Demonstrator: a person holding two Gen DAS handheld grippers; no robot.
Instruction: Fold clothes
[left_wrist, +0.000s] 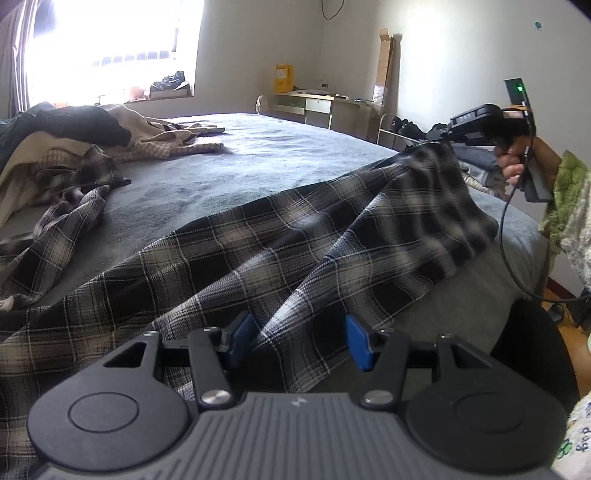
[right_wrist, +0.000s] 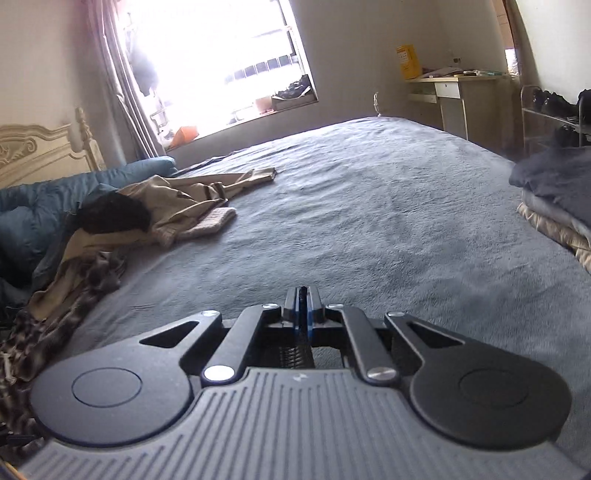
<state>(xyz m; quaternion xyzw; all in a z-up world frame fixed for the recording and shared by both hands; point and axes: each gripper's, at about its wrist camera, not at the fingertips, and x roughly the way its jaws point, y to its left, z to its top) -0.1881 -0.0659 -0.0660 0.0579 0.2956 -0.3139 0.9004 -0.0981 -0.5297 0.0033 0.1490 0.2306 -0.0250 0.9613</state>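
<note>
A dark plaid garment lies stretched across the grey bed. Its far end is lifted into a peak that rises to the tip of my right gripper, which a hand holds at the upper right. In the right wrist view, the right gripper has its fingers pressed together; the cloth hangs below, out of sight. My left gripper is open low over the near end of the garment. A fold of plaid runs between its blue pads without being pinched.
A heap of unfolded clothes lies at the left of the bed, also seen as the heap. A folded stack sits at the right edge. A desk, a yellow box and a shoe rack stand beyond.
</note>
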